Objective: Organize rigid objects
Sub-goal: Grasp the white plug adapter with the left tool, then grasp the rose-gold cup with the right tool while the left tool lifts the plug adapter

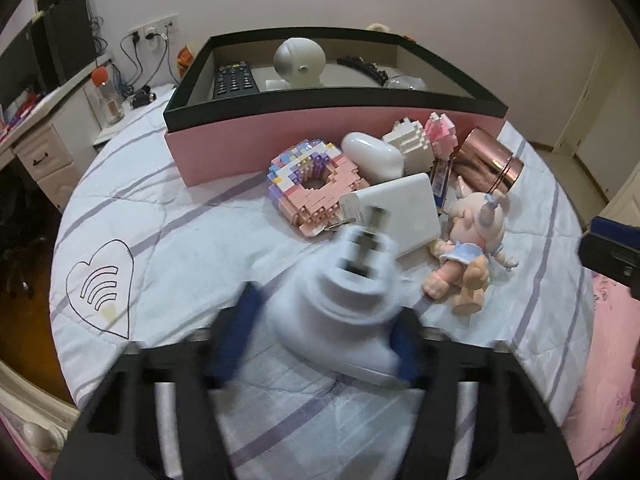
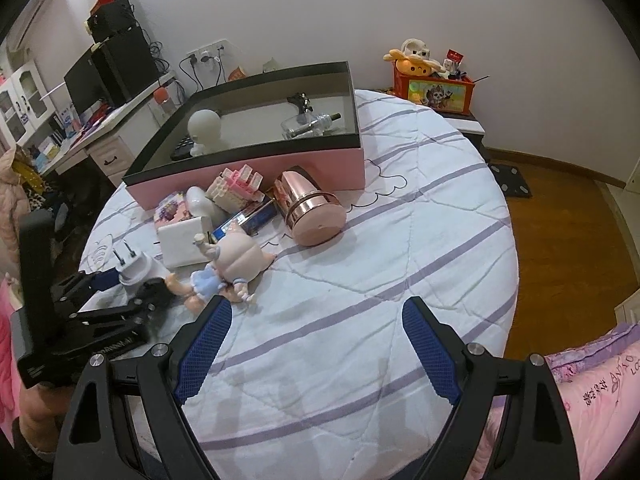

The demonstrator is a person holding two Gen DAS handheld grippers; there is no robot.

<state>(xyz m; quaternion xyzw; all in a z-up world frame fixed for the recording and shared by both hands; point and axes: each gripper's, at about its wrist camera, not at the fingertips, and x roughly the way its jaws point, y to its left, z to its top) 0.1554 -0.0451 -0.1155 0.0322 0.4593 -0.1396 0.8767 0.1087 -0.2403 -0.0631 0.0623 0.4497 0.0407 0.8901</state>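
Your left gripper [image 1: 320, 344] is clamped on the plug [image 1: 352, 280], a white charger with two prongs pointing toward the box [image 1: 320, 140]. You hold it by its body, prongs forward, which probably lets it drop cleanly over the box's black rim. It is blurred in the left view, so how firm the grip is cannot be judged. It sits in front of the box, nearer you than the pile.

Your right gripper [image 2: 316, 344] is spread wide and holds nothing, hovering above the bare quilt [image 2: 400, 240] in front of the box, right of the doll [image 2: 228, 268].

The pile lies against the box's pink front wall, likely staged there for short lifts. Count there: one doll, one copper tin [image 2: 308, 208], one white slab [image 2: 184, 240], one white case [image 1: 372, 156], one block donut [image 1: 308, 184], two block models [image 1: 424, 140] and one blue carton [image 2: 256, 216], partly hidden.

Inside the box: one remote [image 1: 234, 80], one white round figure [image 2: 206, 128], one glass bottle [image 2: 308, 126] and one dark item [image 2: 300, 102] at the far wall, too small to name.
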